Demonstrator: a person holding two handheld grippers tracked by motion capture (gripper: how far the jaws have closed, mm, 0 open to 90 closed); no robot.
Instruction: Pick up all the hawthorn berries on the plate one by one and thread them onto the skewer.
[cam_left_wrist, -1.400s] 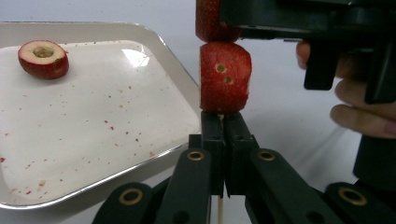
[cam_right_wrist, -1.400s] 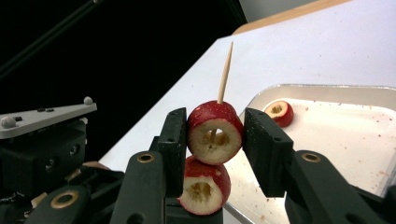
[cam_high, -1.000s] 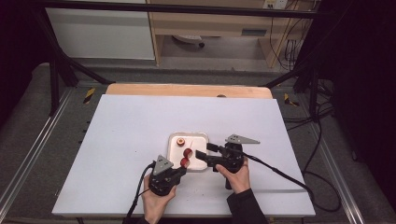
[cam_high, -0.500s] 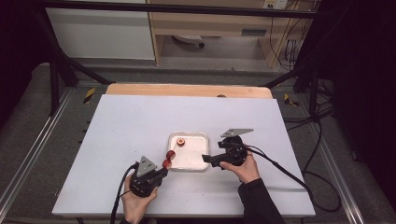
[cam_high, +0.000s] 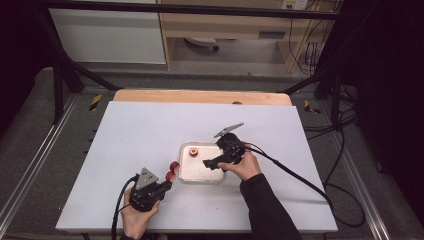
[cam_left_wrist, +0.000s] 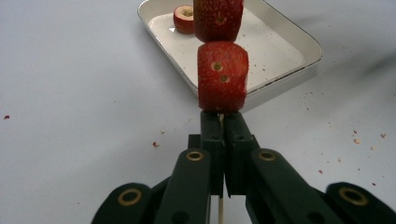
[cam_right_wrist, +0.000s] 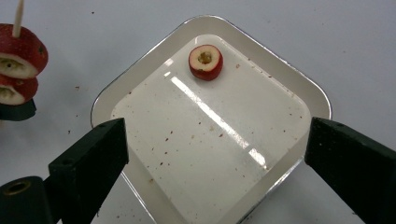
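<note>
The last red fruit slice (cam_right_wrist: 205, 61) lies flat in the far corner of the white tray (cam_right_wrist: 299, 95), straight ahead of the right gripper (cam_right_wrist: 215, 154). That gripper hangs over the tray with its jaws wide apart and nothing between them. It is the nearer one to the slice. The left gripper (cam_left_wrist: 220, 126) is pinched tight on a thin stick (cam_left_wrist: 220, 212) with two slices (cam_left_wrist: 222, 77) threaded on it. The stick points toward the tray from just beside its edge, above the tabletop (cam_high: 135, 135).
</note>
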